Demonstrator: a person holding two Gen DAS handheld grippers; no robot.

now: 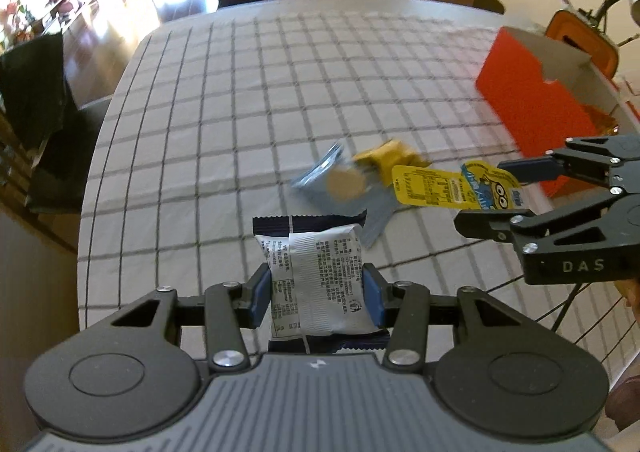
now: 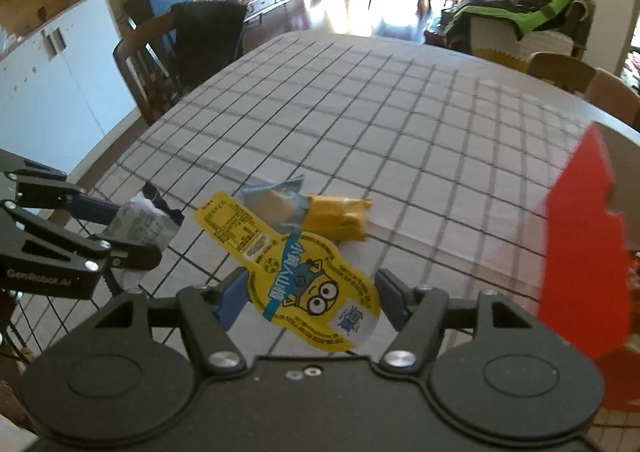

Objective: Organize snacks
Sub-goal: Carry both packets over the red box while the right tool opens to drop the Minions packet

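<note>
My left gripper (image 1: 317, 294) is shut on a white and dark blue snack pack (image 1: 316, 272), held above the checked tablecloth (image 1: 240, 99). It also shows at the left of the right wrist view (image 2: 140, 226). My right gripper (image 2: 310, 298) is shut on a yellow cartoon snack pack (image 2: 296, 272), seen too in the left wrist view (image 1: 456, 181). On the table lie a blue cookie pack (image 1: 336, 179) (image 2: 272, 199) and a yellow wrapped snack (image 1: 392, 157) (image 2: 340, 215), touching each other.
An open orange box (image 1: 536, 99) stands at the table's right; it also shows in the right wrist view (image 2: 584, 252), with some snacks inside. Wooden chairs (image 2: 148, 63) stand around the table, one draped with a dark cloth.
</note>
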